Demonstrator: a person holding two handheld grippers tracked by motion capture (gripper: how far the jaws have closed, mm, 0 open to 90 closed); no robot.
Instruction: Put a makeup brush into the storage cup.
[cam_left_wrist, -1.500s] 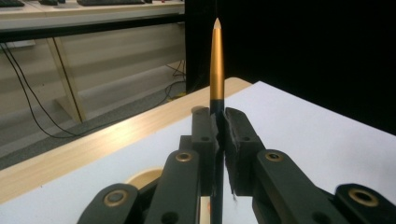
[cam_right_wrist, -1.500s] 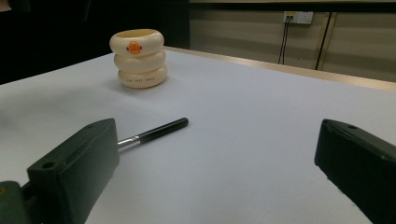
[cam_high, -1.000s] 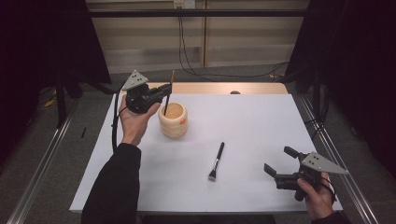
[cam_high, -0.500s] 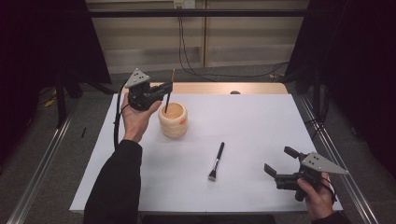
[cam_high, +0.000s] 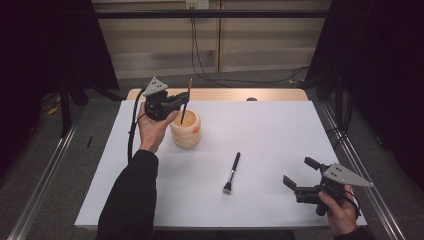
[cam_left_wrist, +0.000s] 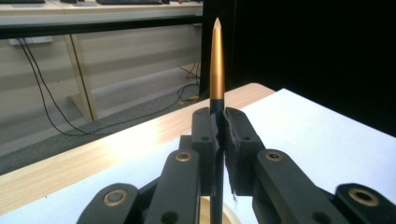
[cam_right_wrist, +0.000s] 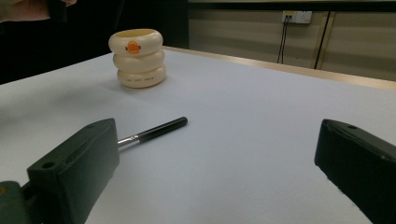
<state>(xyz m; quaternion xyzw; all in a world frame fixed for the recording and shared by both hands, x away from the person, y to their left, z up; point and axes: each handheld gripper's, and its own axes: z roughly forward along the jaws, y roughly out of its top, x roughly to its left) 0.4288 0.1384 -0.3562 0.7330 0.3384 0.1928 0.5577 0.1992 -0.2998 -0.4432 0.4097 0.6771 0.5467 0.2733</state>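
Brush in left gripper (cam_high: 183, 102) over cream holder (cam_high: 185, 129), far left of white table (cam_high: 280, 135).
Left jaws clamped tight on thin makeup brush (cam_left_wrist: 216, 65), black handle, gold tapered end pointing up; lower end hangs inside the ringed holder with orange duck logo. Right gripper (cam_high: 300, 175) near right, jaws spread wide, nothing between them, resting low by table edge. Second black makeup brush (cam_high: 231, 172) lies flat mid-table, between holder and right gripper, touching neither.

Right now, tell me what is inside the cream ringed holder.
The lower end of a slim gold-tipped brush, clamped upright by the left gripper, dips into the cream holder. The holder's wall hides its floor and any other contents.
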